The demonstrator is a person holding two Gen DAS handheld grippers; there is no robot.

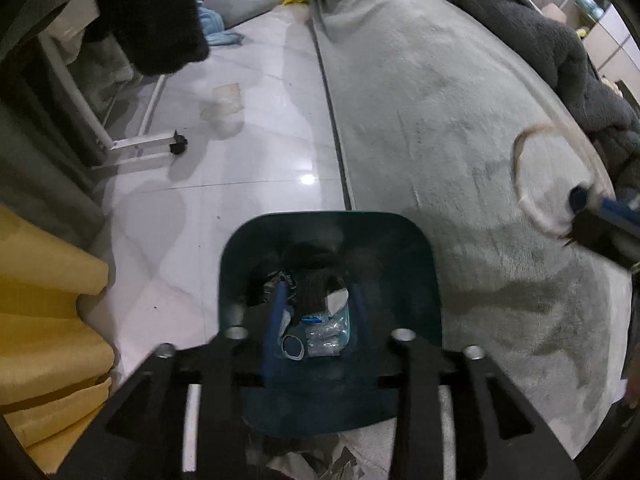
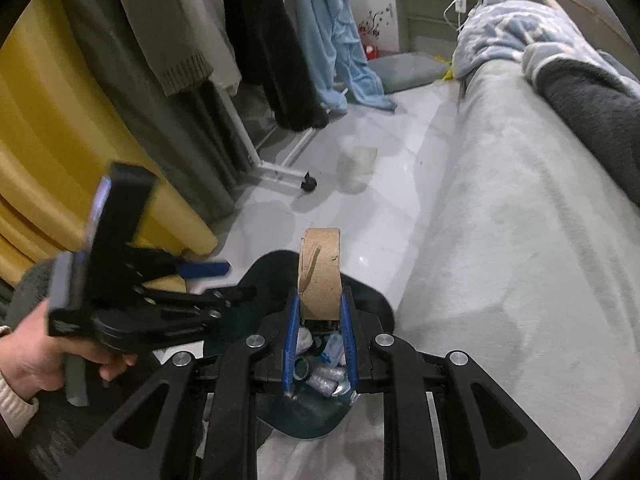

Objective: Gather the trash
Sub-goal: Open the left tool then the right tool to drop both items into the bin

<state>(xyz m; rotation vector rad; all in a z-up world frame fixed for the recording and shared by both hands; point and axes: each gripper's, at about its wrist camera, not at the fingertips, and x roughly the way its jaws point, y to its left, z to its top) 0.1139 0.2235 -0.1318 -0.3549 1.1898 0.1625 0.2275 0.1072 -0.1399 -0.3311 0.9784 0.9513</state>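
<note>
two grippers, one bin, one tape core, one cup on the floor. in the right wrist view, far left, a yellow curtain [image 2: 60, 128] hangs behind grey and black clothes [image 2: 256, 40] on a white rack [image 2: 276, 170]. the left gripper [image 2: 224, 284], held in a hand [image 2: 36, 356], reaches over the near-left rim of the dark teal bin [image 2: 304, 420]; its blue-tipped fingers [image 2: 204, 269] stand apart with nothing between them. in its own view those fingers [image 1: 276, 316] point down into the bin [image 1: 400, 248], over a heap of wrappers, a small ring and dark scraps.

at centre, the right gripper [image 2: 319, 312] is clamped on the cardboard tape core [image 2: 320, 272]; the core stands on edge between the two blue pads [image 2: 291, 332], its upper half above the fingertips, directly over the open bin. from the left wrist view the same core [image 1: 540, 176] shows as a blurred ring at the tip of the right gripper [image 1: 580, 204], above the rug and right of the bin.

on the tile floor [image 2: 400, 152] beyond the bin lies a clear plastic cup [image 2: 356, 168], near the rack's black caster [image 2: 308, 182]. to the right, a pale green rug [image 2: 520, 240] runs along the floor, with a dark grey blanket [image 2: 592, 96] and a blue patterned quilt [image 2: 508, 28] on it.
</note>
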